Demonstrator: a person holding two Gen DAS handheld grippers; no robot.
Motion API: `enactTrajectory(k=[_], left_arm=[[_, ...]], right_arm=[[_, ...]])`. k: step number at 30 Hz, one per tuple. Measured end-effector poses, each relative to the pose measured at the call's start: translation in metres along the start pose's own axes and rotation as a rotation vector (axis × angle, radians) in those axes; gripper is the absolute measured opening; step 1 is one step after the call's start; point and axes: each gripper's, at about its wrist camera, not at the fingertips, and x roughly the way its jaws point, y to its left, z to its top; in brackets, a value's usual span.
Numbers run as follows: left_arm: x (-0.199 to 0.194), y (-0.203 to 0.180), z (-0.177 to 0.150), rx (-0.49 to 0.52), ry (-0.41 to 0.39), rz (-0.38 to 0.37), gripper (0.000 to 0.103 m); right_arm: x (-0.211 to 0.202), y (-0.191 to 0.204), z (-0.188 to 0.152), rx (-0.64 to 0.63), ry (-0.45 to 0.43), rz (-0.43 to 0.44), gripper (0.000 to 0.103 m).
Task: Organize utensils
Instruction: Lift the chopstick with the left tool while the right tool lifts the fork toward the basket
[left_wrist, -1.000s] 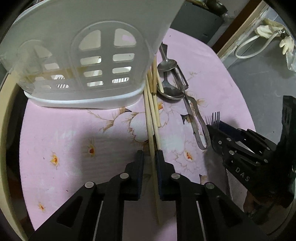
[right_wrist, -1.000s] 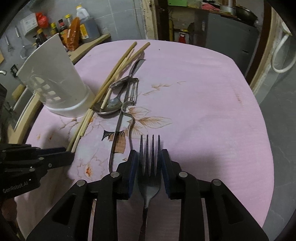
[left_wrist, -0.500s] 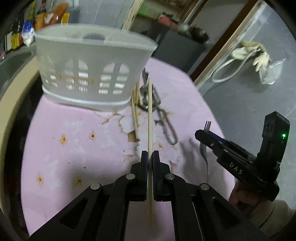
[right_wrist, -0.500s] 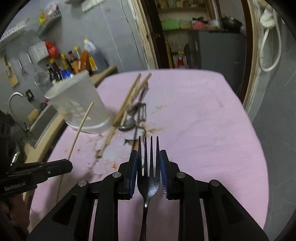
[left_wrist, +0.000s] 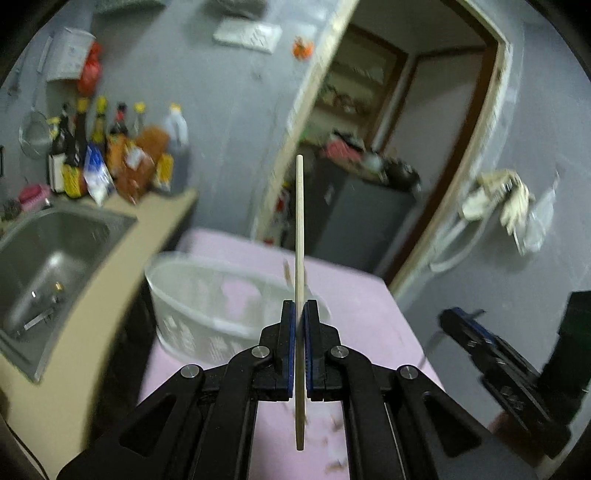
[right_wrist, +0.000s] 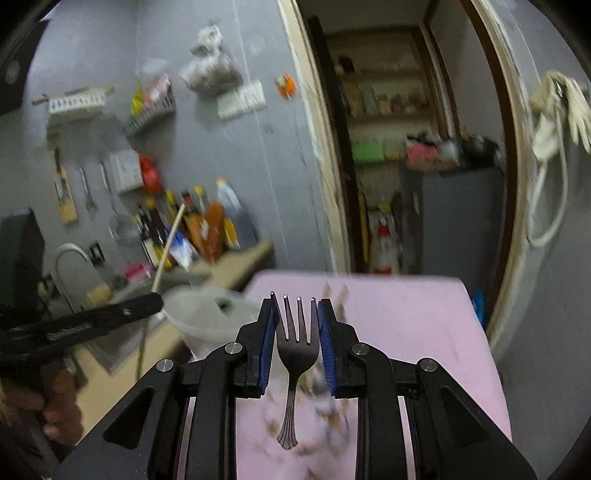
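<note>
Chopstick (left_wrist: 300, 236) and fork (right_wrist: 297, 339) are each clamped in a gripper, both lifted clear above the pink tablecloth (left_wrist: 362, 317). In the left wrist view the left gripper (left_wrist: 300, 314) has its jaws pressed tight on the single pale chopstick, which stands nearly upright, its upper end reaching far above the fingers and its lower end hanging below them. The right gripper (right_wrist: 297, 306) holds the dark metal fork by its head between blue pads (right_wrist: 266, 343), jaws narrowly apart, tines up and handle hanging down toward the cloth. Both grippers point forward and slightly downward, side by side; from the right wrist view the left one appears at the left edge, carried by a hand (right_wrist: 55, 410). Beyond the left gripper's fingers stands a white slotted basket (left_wrist: 207, 314) on the cloth; what is inside it cannot be made out through the blur. To its left a steel sink (left_wrist: 55, 258) sits in a tan counter, with bottles (left_wrist: 110, 155) lined up behind it.
</note>
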Motion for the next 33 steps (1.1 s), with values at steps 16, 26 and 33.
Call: enactTrajectory(k=[16,26,33], left_arm=[[0.050,0.124,0.089,-0.239,-0.251,0.091,0.002],[0.059,0.110,0.065,-0.186,-0.281,0.166,0.002],[0.062,0.088,0.034,-0.078,-0.332,0.275,0.002]], right_arm=[[0.071,0.044,0.064,-0.080,-0.135,0.109,0.020],[0.098,0.030,0.034,-0.051,-0.079,0.077,0.020],[0.108,0.028,0.016,-0.059,-0.046,0.079,0.021]])
